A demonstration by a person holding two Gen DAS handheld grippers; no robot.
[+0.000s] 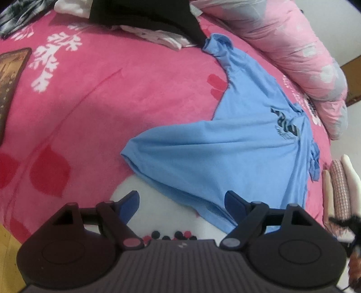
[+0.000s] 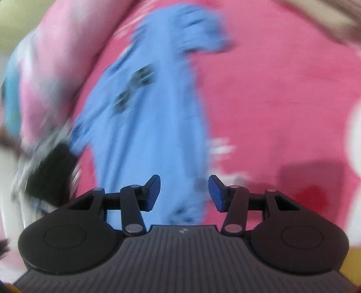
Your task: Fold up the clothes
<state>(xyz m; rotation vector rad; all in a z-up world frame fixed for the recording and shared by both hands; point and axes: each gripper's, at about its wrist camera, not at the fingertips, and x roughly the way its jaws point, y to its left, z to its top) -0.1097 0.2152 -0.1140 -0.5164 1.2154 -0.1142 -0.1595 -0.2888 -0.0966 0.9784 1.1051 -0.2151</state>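
Observation:
A light blue T-shirt (image 1: pixel 237 153) with a dark print lies spread and crumpled on the pink bedspread (image 1: pixel 90 101), one sleeve reaching toward the far clothes pile. My left gripper (image 1: pixel 182 200) hovers over the shirt's near hem, open wide, with nothing between its blue pads. The right wrist view is smeared by motion. There the same blue T-shirt (image 2: pixel 146 124) stretches away lengthwise, and my right gripper (image 2: pixel 184 187) hangs above its near end, jaws apart and gripping nothing.
A heap of black and white clothes (image 1: pixel 146 20) sits at the far edge. A rolled pink quilt (image 1: pixel 293 49) lines the right side. Folded garments (image 1: pixel 338 191) are stacked at the right. A dark framed object (image 1: pixel 11 78) lies far left.

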